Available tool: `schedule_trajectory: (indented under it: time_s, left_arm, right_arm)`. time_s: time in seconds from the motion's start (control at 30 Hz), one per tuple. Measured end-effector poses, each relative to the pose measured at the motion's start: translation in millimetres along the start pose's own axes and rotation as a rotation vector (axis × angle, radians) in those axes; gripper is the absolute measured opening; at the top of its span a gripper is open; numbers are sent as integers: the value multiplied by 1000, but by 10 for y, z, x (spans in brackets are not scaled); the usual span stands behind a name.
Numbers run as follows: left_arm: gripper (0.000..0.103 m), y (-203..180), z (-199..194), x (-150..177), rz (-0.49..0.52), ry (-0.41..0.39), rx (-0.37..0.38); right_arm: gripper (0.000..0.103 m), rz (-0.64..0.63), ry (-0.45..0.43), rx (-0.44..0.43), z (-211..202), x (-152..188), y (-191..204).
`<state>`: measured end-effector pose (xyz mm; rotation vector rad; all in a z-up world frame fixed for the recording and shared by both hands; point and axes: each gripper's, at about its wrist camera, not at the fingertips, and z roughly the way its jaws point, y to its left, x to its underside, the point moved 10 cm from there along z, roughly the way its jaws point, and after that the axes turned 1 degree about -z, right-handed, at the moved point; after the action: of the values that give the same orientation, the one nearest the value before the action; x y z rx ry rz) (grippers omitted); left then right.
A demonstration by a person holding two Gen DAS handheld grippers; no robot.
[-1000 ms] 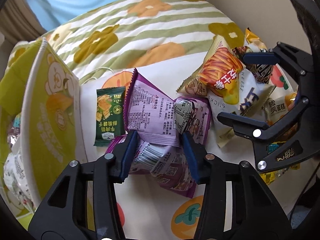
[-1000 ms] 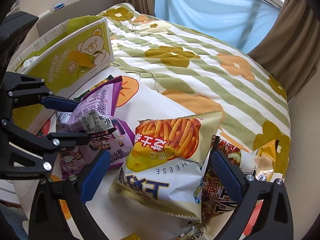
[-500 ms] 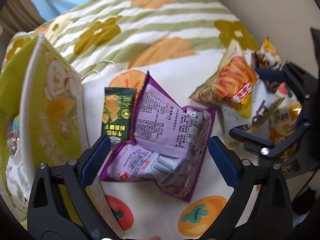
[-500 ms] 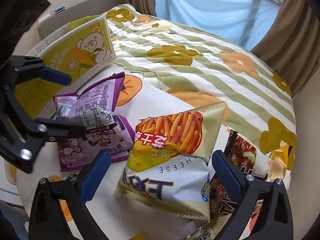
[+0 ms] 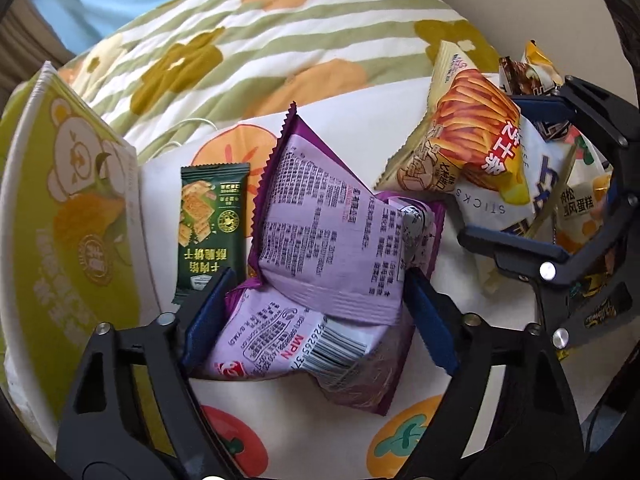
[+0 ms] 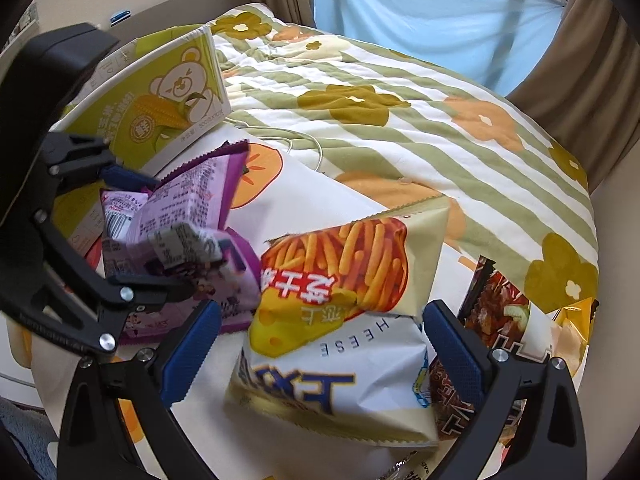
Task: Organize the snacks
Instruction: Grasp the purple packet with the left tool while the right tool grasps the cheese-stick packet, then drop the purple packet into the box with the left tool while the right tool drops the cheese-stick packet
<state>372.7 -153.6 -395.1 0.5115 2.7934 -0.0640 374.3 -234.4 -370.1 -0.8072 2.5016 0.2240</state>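
Two purple snack packets point(image 5: 328, 240) lie stacked on a white fruit-print cloth point(image 5: 360, 136). My left gripper point(image 5: 316, 312) points down over them. Its jaws are closing with both packets between them, and the blue pads point(image 5: 208, 312) are just at the packets' edges without squeezing. A dark green biscuit packet point(image 5: 210, 224) lies just left of them. My right gripper point(image 6: 324, 354) stands open astride a cheese-sticks bag point(image 6: 340, 312), with its pads clear of the bag. The left gripper point(image 6: 156, 232) also shows around the purple packets point(image 6: 180, 216) in the right wrist view.
A tall yellow-green box with a bear print point(image 5: 72, 220) stands at the left, close to the green packet. Several more snack bags point(image 6: 496, 312) are piled at the right. A white cable point(image 6: 280, 136) lies on the striped flowered quilt point(image 6: 400, 92) behind.
My left gripper let go of the purple packets and opened wide. It has since sunk closer and narrowed around them. The packets have spread flat. The right gripper has stayed put.
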Motion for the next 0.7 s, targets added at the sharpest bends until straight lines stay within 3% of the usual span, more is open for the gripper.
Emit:
schedule_trajectory:
  time_s: [0.3,0.43,0.57,0.7]
  left_arm:
    - [69,-14,-194,104,-3,-22,-55]
    - [66,-12,-234,134,-26,-36,-56]
    - [63,-1,-282,162,-51,-50,-45]
    - [62,18,-369,189,-78,-72,-34]
  right_arm:
    - [100,7,24,3,54,1,0]
    - [79,-6,53,-1,103,37,44]
    - [66,-8,53,3,60,48,43]
    - [62,-4,43,15,-13,48,49]
